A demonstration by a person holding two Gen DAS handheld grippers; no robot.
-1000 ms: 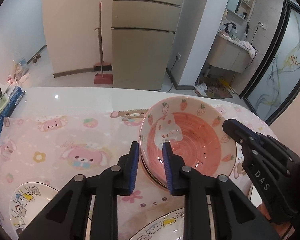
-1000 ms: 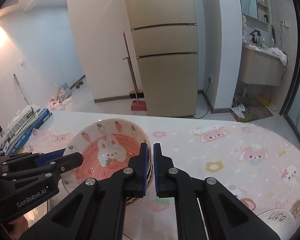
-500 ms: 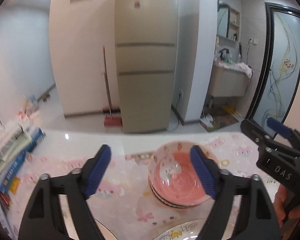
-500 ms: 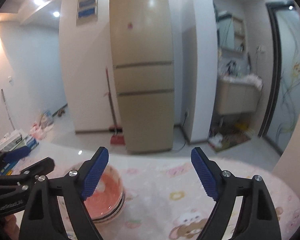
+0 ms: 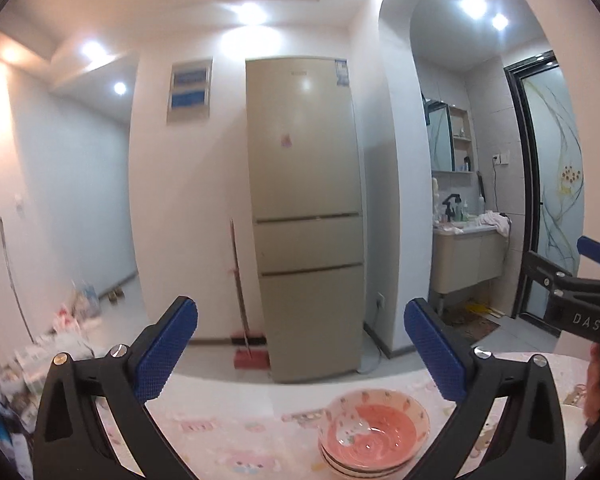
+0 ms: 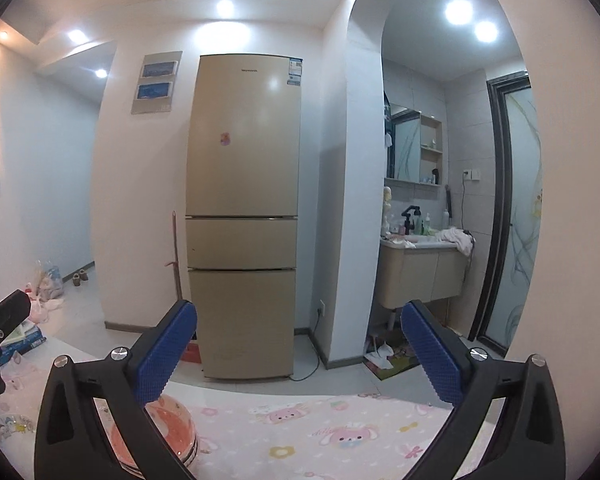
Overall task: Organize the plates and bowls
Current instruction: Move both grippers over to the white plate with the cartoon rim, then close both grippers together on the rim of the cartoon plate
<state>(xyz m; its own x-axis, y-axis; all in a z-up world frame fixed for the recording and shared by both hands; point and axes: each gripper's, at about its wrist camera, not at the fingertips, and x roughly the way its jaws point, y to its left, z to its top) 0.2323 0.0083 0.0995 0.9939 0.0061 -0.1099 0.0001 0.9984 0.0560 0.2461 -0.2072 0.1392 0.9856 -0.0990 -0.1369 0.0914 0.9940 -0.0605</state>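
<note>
Both my left gripper (image 5: 300,344) and right gripper (image 6: 298,346) gape wide, empty; I lower toward the stacked bowls (image 5: 374,436) at lower frame, squarely.

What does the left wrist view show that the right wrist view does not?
Only the left wrist view shows the stacked pink strawberry bowl's whole interior and the red broom head beside the fridge. Only the right wrist view shows a cartoon-printed white plate at far left, with the bowl half hidden behind a finger. Both share the tall beige fridge, pink cartoon tablecloth, and wide-open blue-padded jaws.
</note>
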